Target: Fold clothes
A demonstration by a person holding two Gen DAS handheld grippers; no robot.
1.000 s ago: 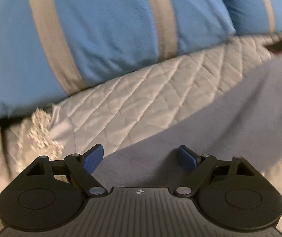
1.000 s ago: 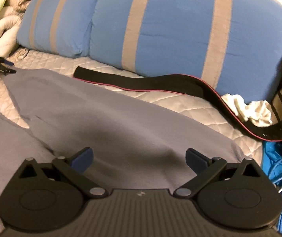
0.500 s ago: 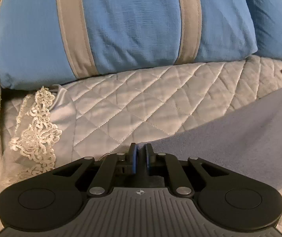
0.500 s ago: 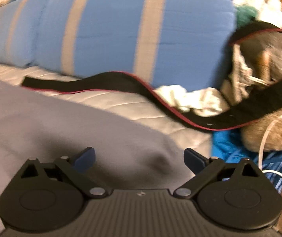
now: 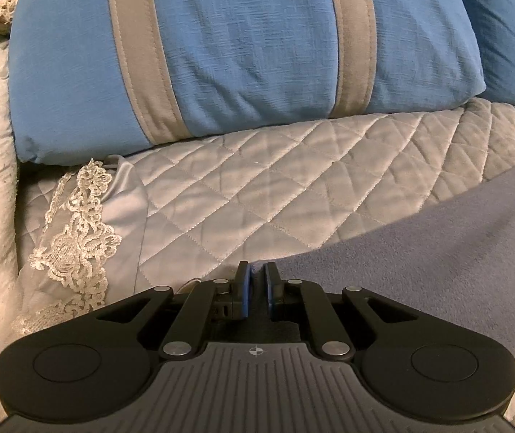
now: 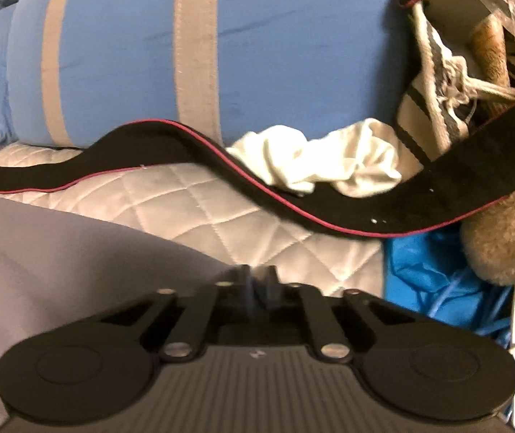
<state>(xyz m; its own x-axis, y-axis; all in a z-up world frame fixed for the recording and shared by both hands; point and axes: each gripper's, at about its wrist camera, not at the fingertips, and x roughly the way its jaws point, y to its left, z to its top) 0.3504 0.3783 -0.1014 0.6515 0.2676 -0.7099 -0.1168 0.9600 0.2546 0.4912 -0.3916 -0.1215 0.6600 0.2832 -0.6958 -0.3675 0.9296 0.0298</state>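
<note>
Grey-lilac garment (image 5: 438, 252) lies spread flat on the quilted bedcover (image 5: 293, 187), soft and matte. One corner is pinched up at the left edge; the opposite corner (image 6: 221, 263) is pinched too, near the bedcover's right side.

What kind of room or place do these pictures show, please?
Most likely a bedroom, on a bed. A quilted bedspread covers the surface, blue pillows with grey stripes lean at its far side, and a grey garment lies spread on top. Loose things, such as a white cloth, pile up beside it.
</note>
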